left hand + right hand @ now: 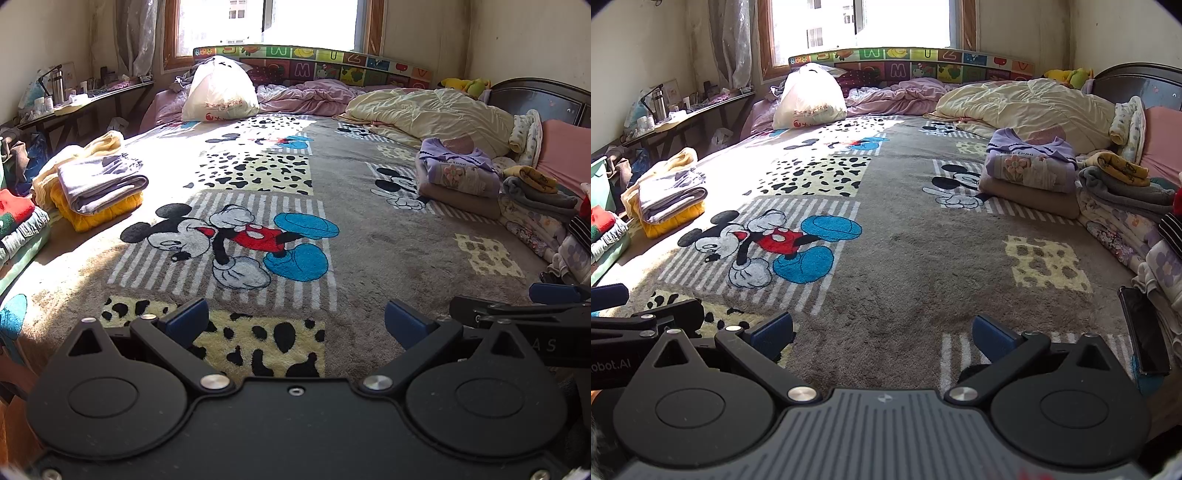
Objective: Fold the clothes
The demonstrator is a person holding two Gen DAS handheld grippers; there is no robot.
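On my far left sits a folded stack (99, 188), a grey-lilac piece on a yellow one, its long side running away toward the window. My left gripper (295, 325) hangs with jaws spread wide, nothing between them, over the bare cartoon blanket (332, 236). My right gripper (882, 336) is equally wide and empty. At right lies another folded pile (1030, 173), lilac top uppermost, its long side across the bed, with looser clothes (1123, 221) beside it, which I judge still unfolded.

Black tongs (295, 323), blue pads (186, 319)
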